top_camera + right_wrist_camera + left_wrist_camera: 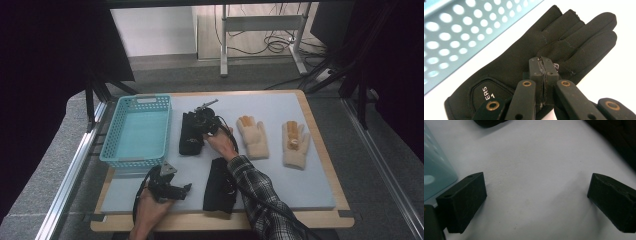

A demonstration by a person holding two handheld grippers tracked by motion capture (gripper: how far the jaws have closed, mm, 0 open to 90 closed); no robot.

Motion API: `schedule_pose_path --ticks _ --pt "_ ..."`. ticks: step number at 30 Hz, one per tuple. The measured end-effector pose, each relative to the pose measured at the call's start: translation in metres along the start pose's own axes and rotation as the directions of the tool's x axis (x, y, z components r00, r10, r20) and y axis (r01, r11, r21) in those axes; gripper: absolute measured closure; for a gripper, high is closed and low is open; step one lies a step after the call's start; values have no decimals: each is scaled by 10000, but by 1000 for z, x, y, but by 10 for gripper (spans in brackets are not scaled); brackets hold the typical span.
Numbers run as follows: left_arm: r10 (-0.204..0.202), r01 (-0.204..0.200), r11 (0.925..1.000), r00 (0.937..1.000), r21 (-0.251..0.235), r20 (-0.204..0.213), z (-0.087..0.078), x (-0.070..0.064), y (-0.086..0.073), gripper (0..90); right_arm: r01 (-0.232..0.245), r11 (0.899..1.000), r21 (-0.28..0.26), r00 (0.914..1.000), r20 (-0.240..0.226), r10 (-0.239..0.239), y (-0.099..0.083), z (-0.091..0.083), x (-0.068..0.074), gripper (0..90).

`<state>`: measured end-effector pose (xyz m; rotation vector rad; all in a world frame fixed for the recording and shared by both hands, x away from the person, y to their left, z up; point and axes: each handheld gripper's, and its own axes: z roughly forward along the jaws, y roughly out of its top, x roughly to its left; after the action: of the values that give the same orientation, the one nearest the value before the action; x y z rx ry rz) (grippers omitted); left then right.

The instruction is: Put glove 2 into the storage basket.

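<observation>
Near edge first: left gripper (172, 189) rests low on the blue-grey mat (300, 175), jaws wide apart, nothing between them, just bare mat in the left gripper view. Just right of it lies one black glove (220, 186), flat, near edge of the mat, untouched. Farther in, the right gripper (204, 123) sits on the second black glove (529, 57), which lies just right of the basket (137, 131). In the right gripper view the jaws are pressed together over the glove's palm; looks like they pinch a fold of fabric, though it's hard to tell how much is caught. Step in hand, as I judge it: grabbing this far black glove to put it in the basket. Next move calls for a lift straight up, checking the fabric holds, then a short carry left over the basket rim and a release. Basket looks empty. Far right, two cream gloves (252, 136) (295, 143) lie side by side, fingers pointing away. Count: two black gloves, two cream gloves, one basket, two grippers.
</observation>
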<state>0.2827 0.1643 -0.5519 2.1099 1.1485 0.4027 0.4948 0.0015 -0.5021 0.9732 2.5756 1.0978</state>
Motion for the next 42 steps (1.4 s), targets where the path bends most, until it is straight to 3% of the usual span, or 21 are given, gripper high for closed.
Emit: schedule_pose_path --ticks 3,10,15,16,18,27,34,38,42 --pt "-1 1 10000 10000 -1 -2 0 0 0 24 -114 9995 -289 9997 -199 108 2 -19 3 876" --pt "5 -5 10000 10000 5 -5 0 0 0 25 -131 9987 -487 9992 -389 112 0 -44 11 876" --pt "20 -20 10000 10000 -3 -14 0 0 0 25 -61 9980 -632 9987 -514 29 -7 -65 18 875" --pt "20 -20 10000 10000 -4 -14 0 0 0 25 -46 9977 -678 9985 -555 8 -12 -76 21 875" --pt "22 -22 10000 10000 8 -18 0 0 0 25 -13 9974 -715 9982 -593 -30 -14 -80 22 875" --pt "58 -58 10000 10000 -20 -31 0 0 0 26 -174 9958 -896 9981 -601 120 -41 -124 33 875" --pt "12 -12 10000 10000 -43 -29 0 0 0 27 -667 9923 -1040 9962 -620 604 -72 -165 41 875" --pt "5 -5 10000 10000 -44 -32 0 0 0 28 -820 9907 -1081 9953 -612 757 -81 -177 44 874" --pt "-23 22 10000 10000 -39 -28 0 0 0 28 -838 9920 -942 9953 -562 787 -100 -195 57 874"
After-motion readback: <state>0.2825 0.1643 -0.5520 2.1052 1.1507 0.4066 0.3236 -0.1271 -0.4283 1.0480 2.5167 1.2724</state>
